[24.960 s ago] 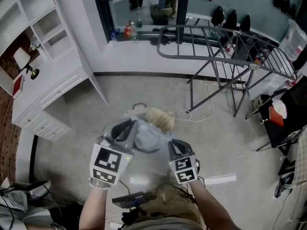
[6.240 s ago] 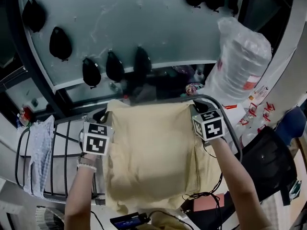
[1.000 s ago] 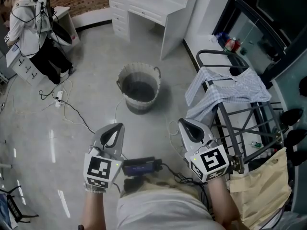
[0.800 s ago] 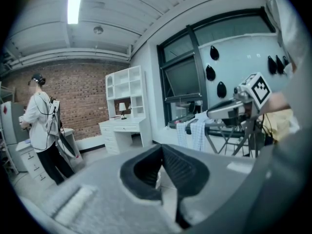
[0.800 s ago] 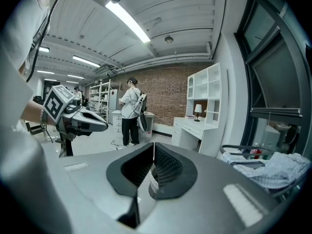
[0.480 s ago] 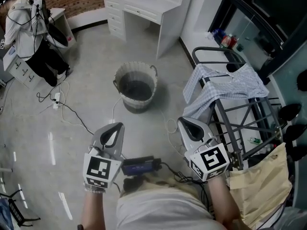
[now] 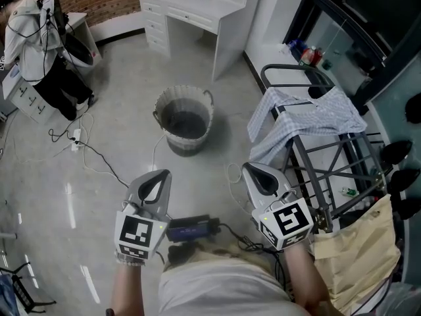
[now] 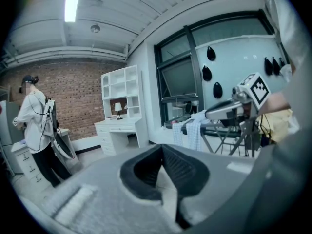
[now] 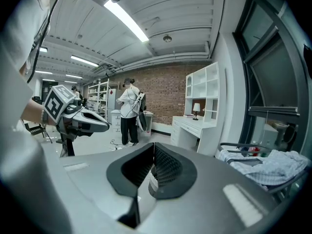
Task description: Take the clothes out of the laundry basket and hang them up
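The grey woven laundry basket (image 7: 183,119) stands on the floor ahead of me, and I see nothing in it but its dark bottom. A blue checked shirt (image 7: 304,118) hangs over the near end of the dark metal drying rack (image 7: 329,163) at right; it also shows in the right gripper view (image 9: 273,165). A beige garment (image 7: 355,255) hangs on the rack at bottom right. My left gripper (image 7: 155,180) and right gripper (image 7: 258,176) are held side by side close to my body, both shut and empty, well short of the basket.
A white desk with shelves (image 7: 200,12) stands beyond the basket. A person in white (image 7: 39,28) stands by a white drawer unit at top left. Cables (image 7: 99,155) trail over the grey floor left of the basket. Bottles (image 7: 309,54) sit on the sill by the window.
The view has shifted slightly, so the basket and rack sit a little lower and to the left in the picture. Both grippers stay shut and in place.
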